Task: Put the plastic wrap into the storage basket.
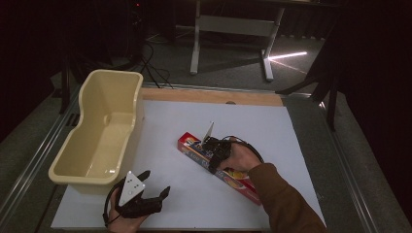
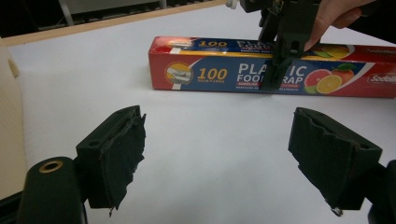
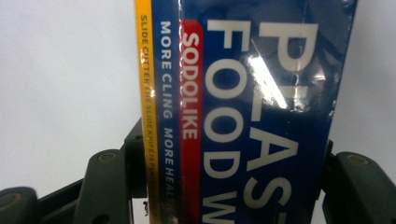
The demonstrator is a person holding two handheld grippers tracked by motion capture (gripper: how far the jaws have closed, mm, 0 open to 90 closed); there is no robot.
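A long red and blue plastic food wrap box (image 1: 192,147) lies slantwise on the white mat (image 1: 204,206). My right gripper (image 1: 214,151) straddles the box across its width near the middle, pointing down. In the right gripper view the box (image 3: 261,93) sits between the two jaws, and both pads press on its long sides. The left gripper view shows the box (image 2: 219,70) side-on, with the right gripper (image 2: 280,51) clamped over it. My left gripper (image 1: 155,182) rests near the mat's front left corner. It is open (image 2: 217,154) with nothing between its fingers.
A cream plastic tub (image 1: 104,74) stands at the left of the mat, close behind the left gripper, and its wall (image 2: 9,140) edges the left gripper view. A wooden strip (image 1: 209,95) runs along the far edge. Bare mat lies between the two grippers.
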